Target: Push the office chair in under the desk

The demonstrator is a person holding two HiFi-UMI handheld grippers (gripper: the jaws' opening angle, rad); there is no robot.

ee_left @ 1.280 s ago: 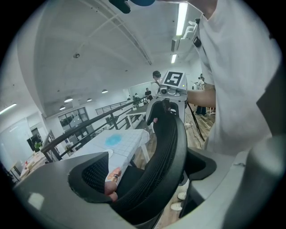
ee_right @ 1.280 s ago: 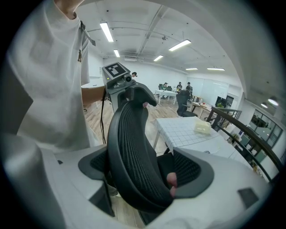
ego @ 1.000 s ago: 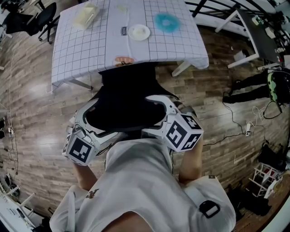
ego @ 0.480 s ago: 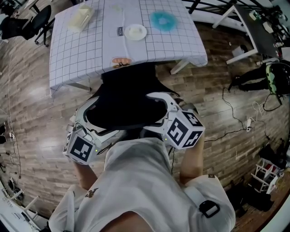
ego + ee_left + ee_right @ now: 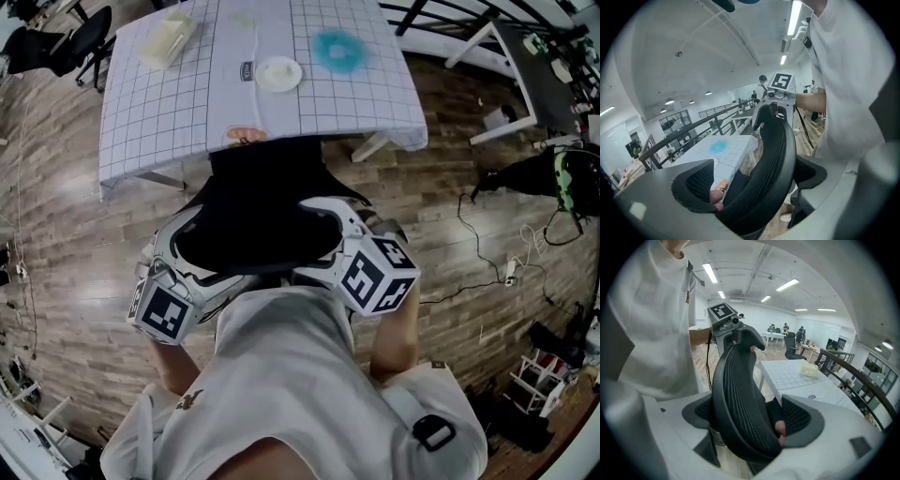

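1. The table (image 5: 159, 112), under a gridded cloth, lies at 12 o'clock from you. Its near edge runs roughly from 9 to 3 o'clock, tilted slightly so that the 3 o'clock end sits a little farther away.
2. The office chair (image 5: 258, 202) stands between you and the table, with its backrest toward you and its seat pointing to 12 o'clock. The front of the seat already disappears under the hanging cloth, so the chair looks partly in. The backrest's long axis runs from 9 to 3 o'clock, close to parallel with the table edge.
3. Your left hand-held gripper (image 5: 754, 185) is on the 9 o'clock end of the backrest. Its jaws stand wide, one on each face of the mesh back, and they appear closed onto it.
4. Your right hand-held gripper (image 5: 751, 420) takes the 3 o'clock end the same way. Its jaws are also spread wide, with the backrest filling the space between them and pressing on the pads.
5. Neither hand-held gripper is nearer than the other, since both are already on the chair at matching heights. The move that remains is a straight push toward 12 o'clock. Even pressure from both ends should keep the backrest square to the table. A harder push on one end would likely swing the chair toward a table leg.
6. A white plate (image 5: 280, 72) and a blue ring (image 5: 339, 47) sit on the cloth at 12 o'clock, well apart from the chair.
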